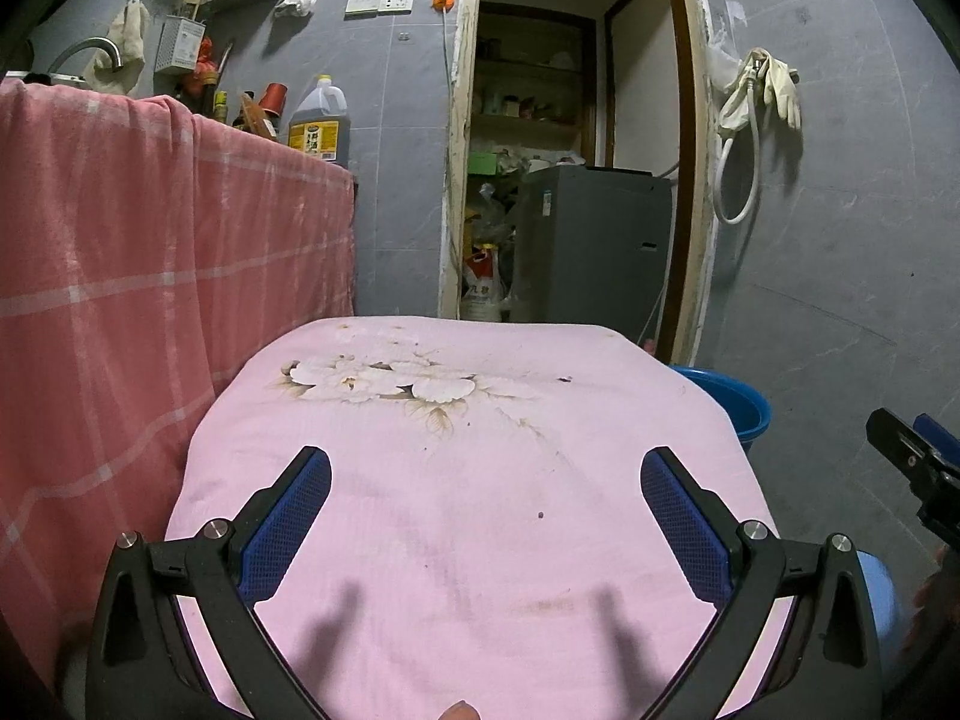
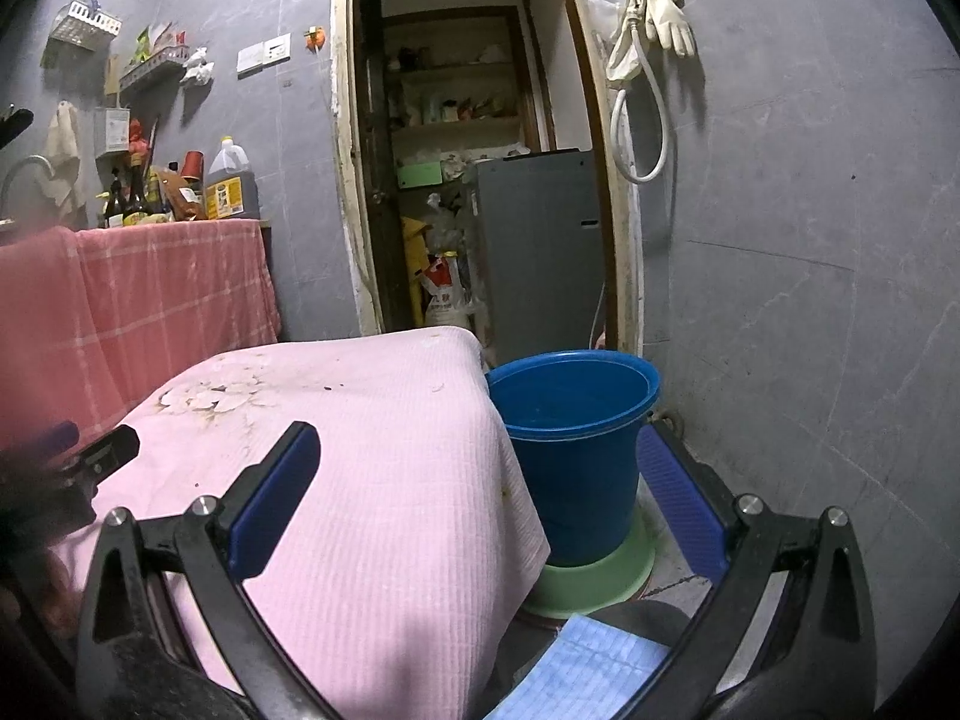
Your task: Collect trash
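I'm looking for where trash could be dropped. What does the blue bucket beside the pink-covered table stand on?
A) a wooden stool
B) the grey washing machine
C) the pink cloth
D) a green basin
D: in the right wrist view the blue bucket sits in a pale green basin on the floor, next to the pink cloth.

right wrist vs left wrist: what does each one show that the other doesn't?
Right wrist only: the whole blue bucket standing in a green basin, and a blue pad on the floor.

Left wrist only: the full top of the pink floral cloth, with small dark specks on it.

Both: the cloth-covered table, the pink checked cloth, the oil jug, the doorway with a grey appliance, the rubber gloves, both jaws open.
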Tool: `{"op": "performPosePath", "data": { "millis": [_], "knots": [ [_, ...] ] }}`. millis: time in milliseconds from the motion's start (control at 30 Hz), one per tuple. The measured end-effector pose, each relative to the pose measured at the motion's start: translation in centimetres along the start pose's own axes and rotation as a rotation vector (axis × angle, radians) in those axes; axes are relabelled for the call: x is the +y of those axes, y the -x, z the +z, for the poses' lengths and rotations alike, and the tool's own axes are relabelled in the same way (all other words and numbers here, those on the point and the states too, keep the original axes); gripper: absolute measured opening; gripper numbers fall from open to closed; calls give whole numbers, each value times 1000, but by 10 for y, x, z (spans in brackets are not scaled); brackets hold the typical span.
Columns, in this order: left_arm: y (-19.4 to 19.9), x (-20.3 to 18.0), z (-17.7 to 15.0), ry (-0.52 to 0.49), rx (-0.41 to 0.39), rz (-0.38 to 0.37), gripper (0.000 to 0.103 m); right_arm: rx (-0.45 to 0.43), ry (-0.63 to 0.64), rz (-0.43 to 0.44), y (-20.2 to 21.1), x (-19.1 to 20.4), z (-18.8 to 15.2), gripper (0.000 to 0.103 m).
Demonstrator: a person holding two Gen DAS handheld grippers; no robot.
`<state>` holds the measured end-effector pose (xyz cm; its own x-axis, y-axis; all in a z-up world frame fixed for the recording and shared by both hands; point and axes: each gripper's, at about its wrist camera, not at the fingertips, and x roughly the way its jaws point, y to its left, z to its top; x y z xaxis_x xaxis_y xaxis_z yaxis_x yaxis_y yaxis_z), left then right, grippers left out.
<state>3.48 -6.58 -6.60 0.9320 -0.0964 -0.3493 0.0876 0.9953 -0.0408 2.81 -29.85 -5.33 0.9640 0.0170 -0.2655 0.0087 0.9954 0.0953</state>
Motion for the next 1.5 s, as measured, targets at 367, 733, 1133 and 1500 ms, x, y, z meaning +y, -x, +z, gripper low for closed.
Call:
{"op": "performPosePath", "data": {
  "millis": [367, 733, 1133, 1500],
  "knots": [
    [1, 1, 0, 10, 0, -8, 101, -1, -1, -1, 0, -2, 1, 103],
    [3, 0, -1, 10, -2, -13, 101, -5, -4, -1, 1, -4, 2, 103],
    [4, 1, -1, 7, -4, -14, 101, -8, -9, -4, 4, -4, 3, 103],
    [4, 1, -1, 6, -4, -14, 101, -7, -10, -6, 5, -4, 4, 103]
  ]
}}
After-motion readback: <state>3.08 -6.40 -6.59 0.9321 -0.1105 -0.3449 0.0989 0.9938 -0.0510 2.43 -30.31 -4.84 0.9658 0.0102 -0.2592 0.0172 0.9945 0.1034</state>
